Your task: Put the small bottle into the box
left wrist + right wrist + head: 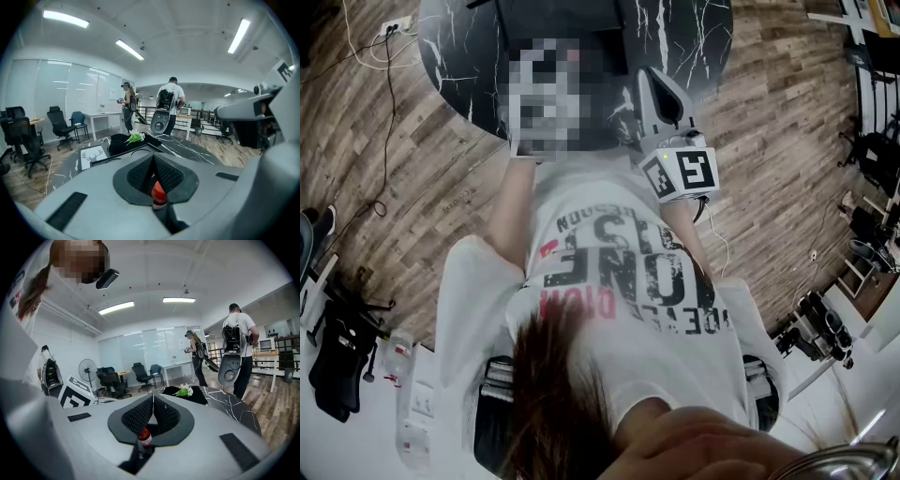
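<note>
The round black surface with white marble veining spreads out ahead of both tools and somewhat below them, so any reach goes forward and down. On it, near the closer rim, sits a low black thing topped by a green-and-white sprig. It may be the box, but I cannot tell that from here. Just beside it lies a white card printed with a deer's head.

The left hand-held gripper and the right hand-held gripper are held side by side at the surface's edge, and both point across it. The black thing lies slightly left of the left tool's line and slightly right of the right tool's line. It looks about equally far from each, so I judge neither hand clearly nearer.

Both hand-held grippers are clenched, their ribbed dark pads meeting along a seam with nothing pinched between them.

Below that seam, at the root of each pair of jaws, is a small red-capped piece with a pale label. It stands upright, its long axis running up toward the pads. It looks bottle-like, but an identical one shows in both gripper views, so I take it for a part of the tool.

No small bottle can be made out on the surface, so where it lies from either hand stays unsettled.
</note>
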`<state>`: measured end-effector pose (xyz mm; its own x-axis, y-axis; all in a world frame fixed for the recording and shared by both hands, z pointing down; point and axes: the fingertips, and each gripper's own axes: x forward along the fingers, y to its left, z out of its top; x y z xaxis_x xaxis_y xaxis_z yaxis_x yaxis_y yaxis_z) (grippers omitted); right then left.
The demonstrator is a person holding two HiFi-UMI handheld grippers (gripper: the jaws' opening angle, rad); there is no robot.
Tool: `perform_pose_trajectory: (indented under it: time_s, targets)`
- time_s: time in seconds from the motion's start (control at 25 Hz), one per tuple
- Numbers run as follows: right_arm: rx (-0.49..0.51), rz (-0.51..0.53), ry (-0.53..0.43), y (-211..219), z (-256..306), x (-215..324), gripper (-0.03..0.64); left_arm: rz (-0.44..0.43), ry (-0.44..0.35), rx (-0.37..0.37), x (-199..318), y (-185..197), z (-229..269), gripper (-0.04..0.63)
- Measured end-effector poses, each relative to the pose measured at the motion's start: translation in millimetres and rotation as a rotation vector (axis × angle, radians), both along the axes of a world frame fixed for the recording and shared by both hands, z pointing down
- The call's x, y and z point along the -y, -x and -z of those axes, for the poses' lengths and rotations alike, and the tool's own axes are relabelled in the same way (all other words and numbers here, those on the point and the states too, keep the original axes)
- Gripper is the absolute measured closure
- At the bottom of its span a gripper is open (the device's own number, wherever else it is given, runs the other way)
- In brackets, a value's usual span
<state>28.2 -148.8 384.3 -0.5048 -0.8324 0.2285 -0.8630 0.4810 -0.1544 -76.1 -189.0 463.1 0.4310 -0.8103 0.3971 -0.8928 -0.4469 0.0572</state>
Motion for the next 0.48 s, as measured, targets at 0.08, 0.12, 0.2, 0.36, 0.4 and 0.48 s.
perform_pose_trajectory:
  time_s: [0.08,0.12,0.2,0.36,0.4,0.48]
  targets:
    - [0.006,0.004,-0.003,-4,1,-1,0.614,0.009,-0.011,0.001,1,-1,5,0.592]
    - [0.008,0.005,-0.005,-6,2,-1,0.614,0.014,-0.018,0.0,2,-1,9,0.592]
    - [0.012,0.005,-0.012,-12,5,1,0.614,0.027,-0.037,-0.001,6,-2,17,0.592]
    - [0.018,0.015,-0.021,-24,11,2,0.614,0.057,-0.077,0.004,9,-4,36,0.592]
    - [0.022,0.019,-0.023,-27,12,1,0.614,0.064,-0.087,0.005,9,-5,42,0.592]
    - [0.029,0.025,-0.027,-32,15,1,0.614,0.078,-0.107,0.005,9,-7,52,0.592]
